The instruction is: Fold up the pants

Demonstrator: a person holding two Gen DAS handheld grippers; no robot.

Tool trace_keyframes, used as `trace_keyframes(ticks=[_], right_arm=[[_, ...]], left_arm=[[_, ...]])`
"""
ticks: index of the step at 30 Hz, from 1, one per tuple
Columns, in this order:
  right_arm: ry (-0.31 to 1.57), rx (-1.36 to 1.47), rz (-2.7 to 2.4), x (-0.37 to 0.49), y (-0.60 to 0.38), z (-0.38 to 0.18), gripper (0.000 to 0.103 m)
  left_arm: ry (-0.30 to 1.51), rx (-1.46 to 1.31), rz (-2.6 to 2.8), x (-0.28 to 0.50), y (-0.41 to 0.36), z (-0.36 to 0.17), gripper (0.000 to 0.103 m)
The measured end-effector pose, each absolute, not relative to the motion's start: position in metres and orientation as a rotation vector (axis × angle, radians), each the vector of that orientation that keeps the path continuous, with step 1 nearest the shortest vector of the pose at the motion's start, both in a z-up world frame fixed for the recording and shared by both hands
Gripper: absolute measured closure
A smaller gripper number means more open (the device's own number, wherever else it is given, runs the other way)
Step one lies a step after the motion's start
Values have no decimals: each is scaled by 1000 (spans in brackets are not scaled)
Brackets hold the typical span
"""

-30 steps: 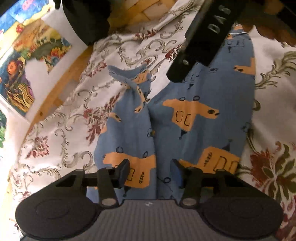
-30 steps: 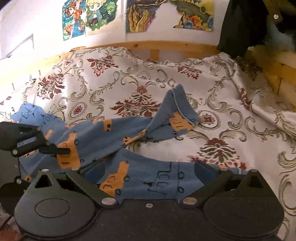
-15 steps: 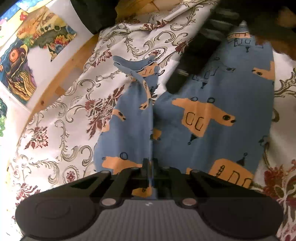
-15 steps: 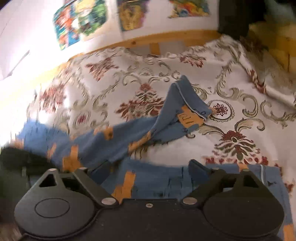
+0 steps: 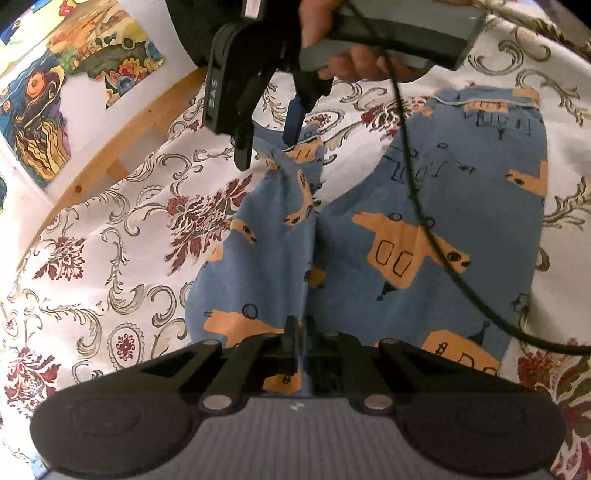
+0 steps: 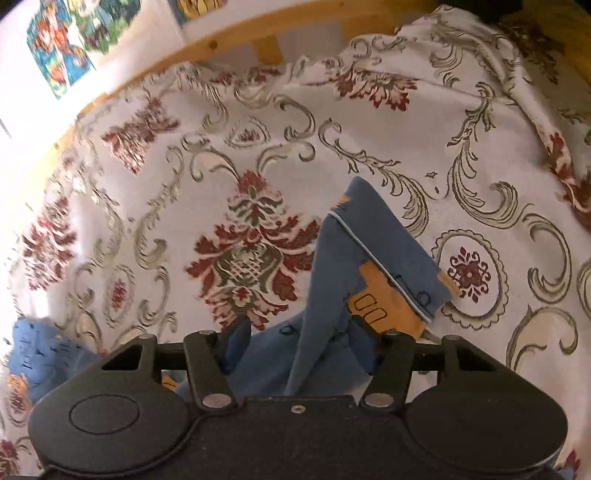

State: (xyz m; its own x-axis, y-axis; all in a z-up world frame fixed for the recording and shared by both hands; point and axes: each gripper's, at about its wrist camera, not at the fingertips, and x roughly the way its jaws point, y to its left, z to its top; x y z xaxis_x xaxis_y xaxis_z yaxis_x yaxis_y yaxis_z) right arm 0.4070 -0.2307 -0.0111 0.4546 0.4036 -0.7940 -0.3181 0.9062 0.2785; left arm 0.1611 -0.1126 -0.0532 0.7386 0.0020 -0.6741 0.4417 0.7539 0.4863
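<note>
We are looking at a bed [image 6: 369,147] wearing a cream cover with red floral and grey scroll patterns. Blue pants [image 5: 424,221] with orange prints are lying on it, one leg end [image 6: 380,258] crumpling upward toward the wooden rail [image 6: 258,33] edge.

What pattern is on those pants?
Blue pants with orange vehicle-like shapes outlined in black; clearest in the left wrist view.
</note>
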Motion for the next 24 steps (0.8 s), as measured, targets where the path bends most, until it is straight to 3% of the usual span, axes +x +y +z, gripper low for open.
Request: trace_keyframes(ticks=[5,6,7,9,10,17,21,24], right_arm=[[1016,86,382,429,-225,-14,42],[1019,88,373,434,-224,-16,48],[1025,88,364,438,-224,-17,55],[1025,88,316,444,-226,-20,100],[1013,99,305,445,-228,-20,103],[833,322,328,408,-281,12,103],[619,334,330,340,-323,47,103],[596,298,241,285,-345,39,103]], left_arm=[[703,665,-276,161,-109,-53,101],[702,665,-277,161,-109,-53,101],[701,664,-279,161,-109,-53,101],[696,661,-283,161,-109,-52,101],[692,658,-284,160,-108,-51,101],[646,650,-308,155,-111,-36,101],[599,633,-352,148,-112,-19,101],[581,646,-422,136,-113,-10,101]])
